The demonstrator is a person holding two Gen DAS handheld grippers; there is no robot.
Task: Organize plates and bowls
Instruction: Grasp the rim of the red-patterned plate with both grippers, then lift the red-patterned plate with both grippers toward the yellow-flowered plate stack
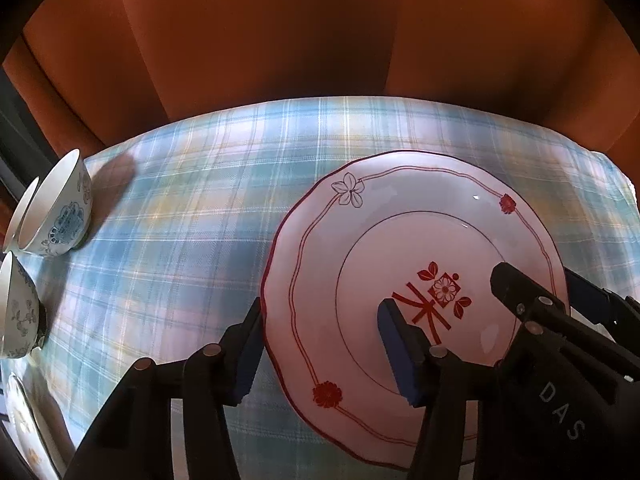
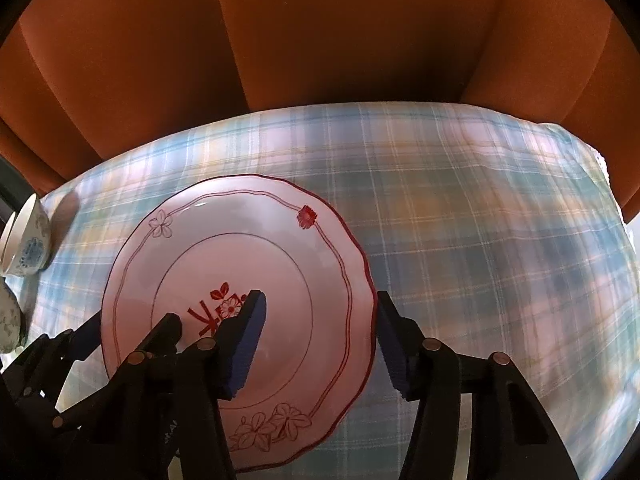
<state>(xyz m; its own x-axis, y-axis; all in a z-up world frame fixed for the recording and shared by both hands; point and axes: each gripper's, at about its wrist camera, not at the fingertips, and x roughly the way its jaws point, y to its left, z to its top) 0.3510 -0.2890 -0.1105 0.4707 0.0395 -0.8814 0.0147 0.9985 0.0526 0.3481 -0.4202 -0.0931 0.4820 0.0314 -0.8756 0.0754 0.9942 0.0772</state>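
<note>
A white plate (image 1: 360, 248) with a red scalloped rim and a red flower motif lies on the plaid tablecloth; it also shows in the right wrist view (image 2: 200, 248). My left gripper (image 1: 320, 344) is open and straddles the plate's left rim, one finger over the plate, one outside it. My right gripper (image 2: 320, 340) is open and straddles the plate's right rim the same way. Whether the plate rests on the cloth or is lifted I cannot tell. Each gripper shows in the other's view, the right one (image 1: 560, 320) and the left one (image 2: 80, 340).
Two nested blue-and-white bowls (image 1: 60, 208) lie tilted at the table's left edge, also in the right wrist view (image 2: 28, 240). Another patterned bowl (image 1: 18, 312) and a plate edge (image 1: 24, 420) sit nearer on the left. Orange chair backs (image 1: 280, 40) stand behind the table.
</note>
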